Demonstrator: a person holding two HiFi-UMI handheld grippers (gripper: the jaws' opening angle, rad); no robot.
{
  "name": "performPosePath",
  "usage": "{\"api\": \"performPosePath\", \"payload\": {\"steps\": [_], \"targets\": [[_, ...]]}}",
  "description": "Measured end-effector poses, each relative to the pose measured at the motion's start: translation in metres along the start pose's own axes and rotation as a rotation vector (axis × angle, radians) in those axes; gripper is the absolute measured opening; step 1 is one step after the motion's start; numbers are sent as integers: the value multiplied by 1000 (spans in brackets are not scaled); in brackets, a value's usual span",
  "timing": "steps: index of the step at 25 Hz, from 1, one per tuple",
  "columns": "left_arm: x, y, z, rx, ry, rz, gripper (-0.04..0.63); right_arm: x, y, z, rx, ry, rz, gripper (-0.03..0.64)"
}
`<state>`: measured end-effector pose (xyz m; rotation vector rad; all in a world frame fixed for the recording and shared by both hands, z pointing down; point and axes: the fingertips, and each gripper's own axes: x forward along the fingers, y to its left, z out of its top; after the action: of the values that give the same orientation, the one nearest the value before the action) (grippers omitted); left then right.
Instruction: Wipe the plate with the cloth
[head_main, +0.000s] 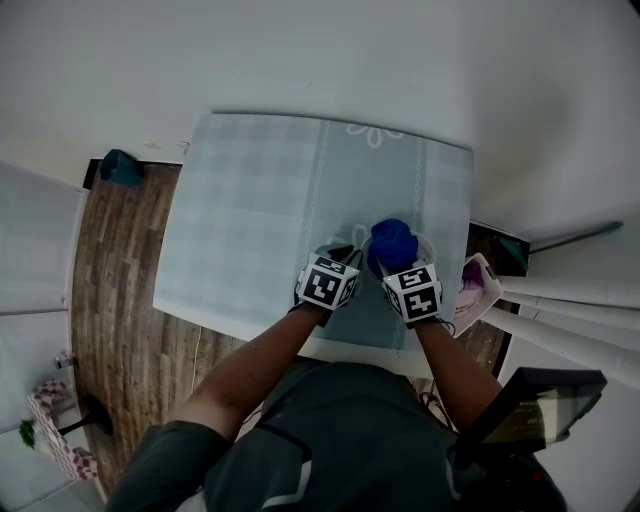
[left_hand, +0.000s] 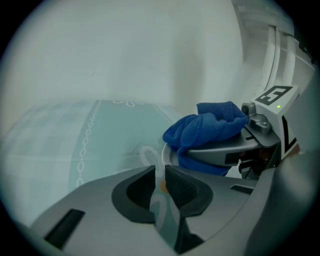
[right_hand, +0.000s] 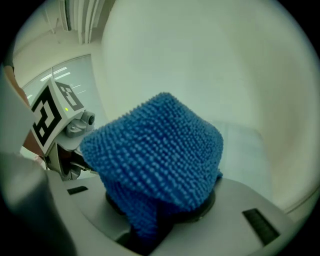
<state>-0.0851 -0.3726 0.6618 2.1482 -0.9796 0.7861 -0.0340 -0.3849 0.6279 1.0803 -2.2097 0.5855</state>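
Observation:
A blue knobbly cloth (head_main: 393, 243) is bunched over a white plate (head_main: 427, 244) near the table's front right. In the right gripper view the cloth (right_hand: 155, 155) fills the middle, and my right gripper (head_main: 394, 264) is shut on its lower folds, which hide the jaws. My left gripper (head_main: 345, 254) sits just left of the plate. In the left gripper view its pads (left_hand: 182, 187) are closed on a thin patterned plate rim (left_hand: 162, 210), with the cloth (left_hand: 205, 127) and the right gripper (left_hand: 260, 130) just beyond.
The table (head_main: 260, 220) wears a pale teal checked cover. A pink and white object (head_main: 478, 285) lies off its right edge. Wooden floor (head_main: 120, 300) runs along the left with a teal item (head_main: 120, 168). A dark screen (head_main: 530, 405) is at lower right.

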Motion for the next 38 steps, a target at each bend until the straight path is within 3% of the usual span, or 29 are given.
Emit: {"api": "performPosePath", "payload": {"steps": [7, 12, 14, 17, 21, 25, 38], "targets": [[1, 0, -4, 22, 15, -2, 69, -38, -54, -27, 135, -10, -140, 121], [-1, 0, -3, 30, 9, 4, 69, -59, -70, -28, 135, -25, -218, 121], [-4, 0, -1, 22, -3, 8, 69, -60, -58, -17, 154, -58, -189, 121], [-9, 4, 1, 31, -14, 21, 69, -42, -12, 7, 122, -107, -50, 121], [-17, 6, -8, 138, 25, 53, 69, -7, 41, 17, 8, -75, 63, 121], [-24, 13, -12, 130, 25, 64, 69, 4, 47, 5, -27, -36, 59, 121], [-16, -9, -9, 124, 5, 35, 69, -60, -35, -46, 101, -11, -116, 121]]}}
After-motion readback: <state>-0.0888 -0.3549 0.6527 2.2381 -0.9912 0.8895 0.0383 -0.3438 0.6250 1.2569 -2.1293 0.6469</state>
